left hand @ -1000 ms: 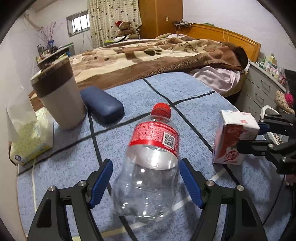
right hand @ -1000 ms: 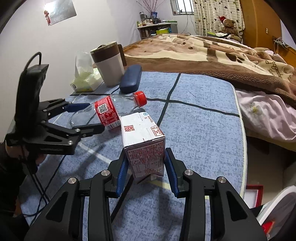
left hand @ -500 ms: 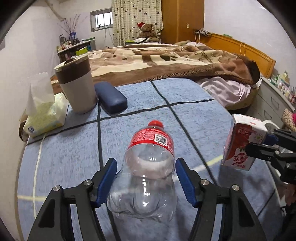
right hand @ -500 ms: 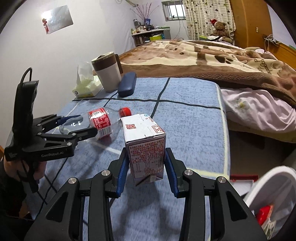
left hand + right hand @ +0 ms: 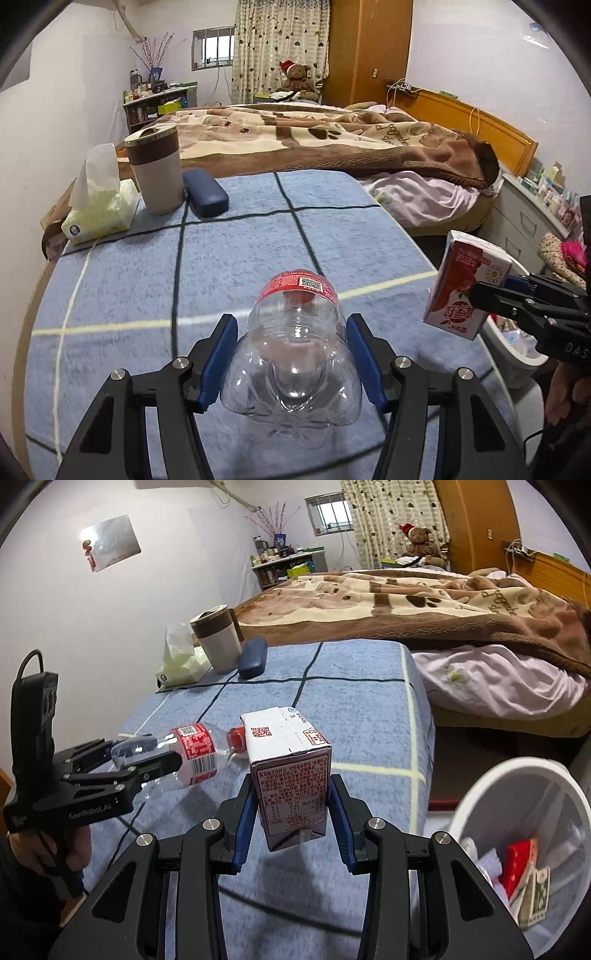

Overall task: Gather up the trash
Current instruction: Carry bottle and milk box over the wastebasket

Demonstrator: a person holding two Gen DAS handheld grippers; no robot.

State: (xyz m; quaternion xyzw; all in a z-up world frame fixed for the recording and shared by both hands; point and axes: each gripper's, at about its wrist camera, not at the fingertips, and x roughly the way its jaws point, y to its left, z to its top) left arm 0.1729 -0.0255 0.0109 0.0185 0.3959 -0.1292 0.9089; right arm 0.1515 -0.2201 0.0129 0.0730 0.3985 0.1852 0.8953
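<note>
Once both items left the table point(image 5: 258, 236), we had them airborne.
Left gripper point(image 5: 291, 360) pinched the bottle point(image 5: 295, 354), right gripper point(image 5: 291, 823) pinched the carton point(image 5: 290, 775); since a second earlier the white bin point(image 5: 491, 786) entered view, so dropping looked next.

Both tools are matte black skeletal frames with triangular cut-outs and silver round screw heads at the joints. The left gripper point(image 5: 291, 360) and right gripper point(image 5: 291, 823) each carry blue pads point(image 5: 243, 827) lining the fingers. White "GenRobot.AI" lettering marks the left one's side, and a black cable loops from its upright block. Bare skin shows at the left hand point(image 5: 44, 853).
</note>
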